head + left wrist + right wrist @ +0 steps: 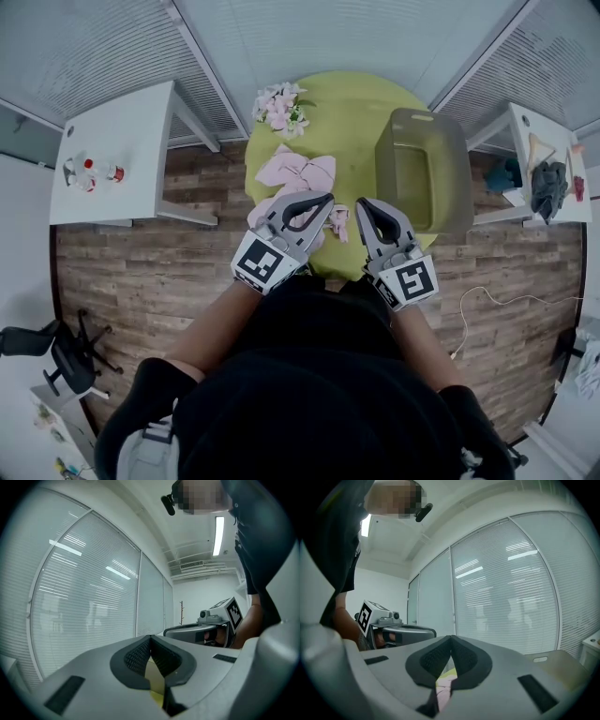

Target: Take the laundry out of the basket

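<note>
In the head view a grey-olive laundry basket (452, 155) stands on the right side of a round green table (349, 112). Several pink garments (295, 173) lie on the table to its left. My left gripper (327, 198) and right gripper (361, 202) hover side by side over the table's near edge, both shut with nothing between their fingers. The left gripper view has its jaws meeting at the tip (150, 638) and the right gripper (199, 632) beside it. In the right gripper view the shut tip (450, 638) shows pink cloth (443, 686) below, the basket (555, 663) to the right and the left gripper (401, 633).
Pink flowers (279, 105) sit at the table's far left rim. A white side table (117, 131) with small bottles stands left; another white table (548, 178) with a hanger and dark cloths stands right. An office chair (58, 361) and a floor cable (487, 298) are nearby.
</note>
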`<control>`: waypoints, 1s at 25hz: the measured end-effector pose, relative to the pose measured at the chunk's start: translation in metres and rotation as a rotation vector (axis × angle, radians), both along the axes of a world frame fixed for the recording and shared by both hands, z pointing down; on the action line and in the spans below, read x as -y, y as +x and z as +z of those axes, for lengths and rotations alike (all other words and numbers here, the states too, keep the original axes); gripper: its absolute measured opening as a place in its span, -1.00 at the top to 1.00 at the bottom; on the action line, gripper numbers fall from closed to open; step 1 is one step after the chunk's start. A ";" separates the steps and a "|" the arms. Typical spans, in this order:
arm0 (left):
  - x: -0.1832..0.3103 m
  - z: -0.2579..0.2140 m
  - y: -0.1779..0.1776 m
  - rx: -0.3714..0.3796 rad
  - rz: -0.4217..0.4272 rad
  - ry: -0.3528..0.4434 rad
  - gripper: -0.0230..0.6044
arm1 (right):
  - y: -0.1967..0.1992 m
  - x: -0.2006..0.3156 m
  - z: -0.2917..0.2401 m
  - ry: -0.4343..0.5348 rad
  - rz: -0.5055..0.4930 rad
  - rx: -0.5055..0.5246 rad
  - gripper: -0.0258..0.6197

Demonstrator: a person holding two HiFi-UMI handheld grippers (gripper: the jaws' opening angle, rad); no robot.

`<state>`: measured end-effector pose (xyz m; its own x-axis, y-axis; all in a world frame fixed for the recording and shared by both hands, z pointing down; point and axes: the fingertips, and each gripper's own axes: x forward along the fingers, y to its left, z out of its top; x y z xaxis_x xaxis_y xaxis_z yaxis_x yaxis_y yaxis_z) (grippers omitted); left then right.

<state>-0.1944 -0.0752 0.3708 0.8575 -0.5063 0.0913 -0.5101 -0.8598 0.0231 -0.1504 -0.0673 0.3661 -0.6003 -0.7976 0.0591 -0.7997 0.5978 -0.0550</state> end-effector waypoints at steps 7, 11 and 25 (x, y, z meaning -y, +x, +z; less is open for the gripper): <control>-0.002 0.004 0.001 0.009 0.016 -0.014 0.89 | 0.001 -0.001 -0.002 -0.001 0.003 0.006 0.85; -0.004 0.007 0.004 0.005 0.030 -0.032 0.89 | 0.001 -0.002 -0.001 -0.011 -0.010 0.019 0.85; 0.001 0.007 0.003 0.036 0.013 -0.001 0.89 | 0.002 0.001 0.002 -0.011 -0.006 0.010 0.85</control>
